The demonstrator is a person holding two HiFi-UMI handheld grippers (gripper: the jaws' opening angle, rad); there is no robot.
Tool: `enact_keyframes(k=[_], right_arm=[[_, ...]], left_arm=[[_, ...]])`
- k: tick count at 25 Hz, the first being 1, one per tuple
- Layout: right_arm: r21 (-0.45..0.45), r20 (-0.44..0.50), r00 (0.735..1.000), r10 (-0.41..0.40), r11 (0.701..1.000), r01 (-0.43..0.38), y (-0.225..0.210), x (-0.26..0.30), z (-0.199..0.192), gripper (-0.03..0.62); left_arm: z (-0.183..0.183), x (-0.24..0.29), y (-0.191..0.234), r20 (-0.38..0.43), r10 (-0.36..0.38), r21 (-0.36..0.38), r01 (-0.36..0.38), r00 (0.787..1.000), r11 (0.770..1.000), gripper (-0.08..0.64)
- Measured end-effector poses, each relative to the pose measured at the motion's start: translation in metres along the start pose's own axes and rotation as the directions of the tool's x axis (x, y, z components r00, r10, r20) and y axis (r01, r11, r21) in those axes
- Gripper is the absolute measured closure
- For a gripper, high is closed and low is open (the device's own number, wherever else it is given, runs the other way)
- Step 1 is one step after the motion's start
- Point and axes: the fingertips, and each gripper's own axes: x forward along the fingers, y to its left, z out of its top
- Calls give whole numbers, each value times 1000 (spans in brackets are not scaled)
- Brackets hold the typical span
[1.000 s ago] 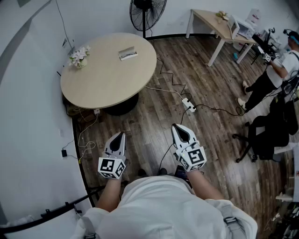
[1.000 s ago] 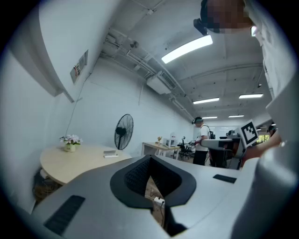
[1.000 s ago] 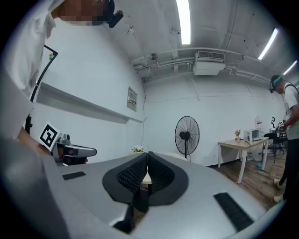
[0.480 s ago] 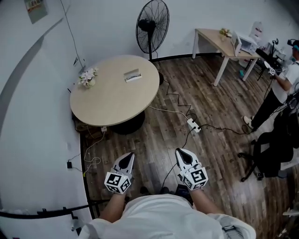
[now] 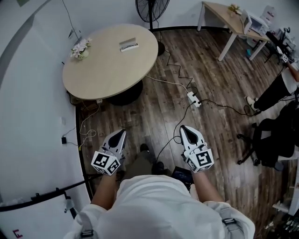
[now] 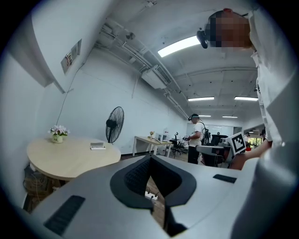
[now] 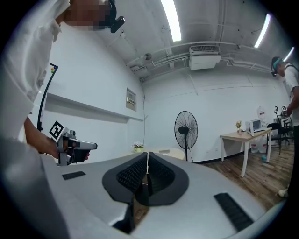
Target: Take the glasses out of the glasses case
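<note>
The glasses case (image 5: 128, 45) is a small grey box lying closed on the far side of the round wooden table (image 5: 107, 70). It also shows in the left gripper view as a small box (image 6: 97, 146) and, faintly, in the right gripper view (image 7: 164, 151). My left gripper (image 5: 117, 136) and right gripper (image 5: 185, 130) are both held over the wood floor, well short of the table. Each is shut with nothing between its jaws. From the left gripper (image 6: 150, 159) the table lies ahead to the left. The right gripper (image 7: 147, 158) points at the table and fan.
A pot of flowers (image 5: 80, 48) stands at the table's left edge. A standing fan (image 5: 152, 7) is behind the table. A power strip (image 5: 192, 98) and cables trail across the floor. At the right are a rectangular desk (image 5: 229, 18), an office chair (image 5: 271, 140) and another person (image 5: 282, 84).
The view has shifted and the table sits nearer than half a second ago. A leg now shows between the grippers. Both grippers stay shut and empty in front of the body.
</note>
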Motion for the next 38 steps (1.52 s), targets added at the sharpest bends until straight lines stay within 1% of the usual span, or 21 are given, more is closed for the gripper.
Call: enact_keyframes(k=[2, 5, 7, 10, 13, 15, 17, 20, 24, 27, 30, 32, 34, 36, 38], right_arm=[[7, -25, 1000, -2, 1000, 2, -11, 6, -8, 568], [18, -64, 998, -12, 1000, 13, -27, 22, -21, 568], [14, -80, 997, -10, 1000, 11, -38, 45, -24, 568], [-19, -96, 995, 21, 1000, -23, -54, 85, -19, 568], [-46, -126, 992, 30, 998, -37, -77, 125, -15, 568], [-50, -144, 989, 17, 998, -25, -96, 152, -13, 568], [-56, -153, 988, 0, 998, -8, -116, 177, -8, 568], [-66, -153, 988, -27, 998, 17, -141, 205, 0, 568], [-59, -165, 985, -59, 997, 50, -178, 230, 1, 568], [-59, -160, 985, -66, 997, 57, -211, 251, 3, 568], [-55, -147, 989, -35, 998, 27, -244, 282, 2, 568], [-50, -133, 991, -2, 999, -4, -269, 307, 3, 568], [-31, -125, 992, 27, 999, -31, -296, 332, 3, 568], [-15, -117, 991, 72, 997, -74, -320, 356, 9, 568], [-21, -101, 985, 140, 990, -143, -337, 381, 18, 568]], left_arm=[[-8, 12, 6, -17, -1, -17, 1, 1000, 1000, 548], [-17, 37, 15, -29, -25, -51, 23, 999, 998, 548], [-20, 62, 29, -35, -36, -63, 33, 999, 997, 548], [-25, 102, 53, -32, -57, -83, 54, 998, 995, 548], [-26, 144, 78, -34, -71, -120, 66, 997, 991, 548], [-19, 170, 94, -29, -81, -139, 77, 996, 987, 548], [-14, 194, 109, -23, -98, -142, 94, 995, 985, 548], [-16, 226, 132, -38, -116, -155, 109, 993, 982, 548], [-15, 261, 156, -39, -106, -182, 97, 994, 979, 548], [-9, 289, 163, -45, -102, -175, 93, 994, 980, 548], [-4, 319, 172, -43, -83, -155, 75, 996, 985, 548], [1, 343, 183, -36, -53, -146, 47, 998, 988, 548], [6, 367, 193, -36, -3, -158, -3, 999, 987, 548], [15, 391, 199, -33, 51, -169, -56, 998, 984, 548], [32, 416, 203, -25, 88, -142, -91, 996, 986, 548]])
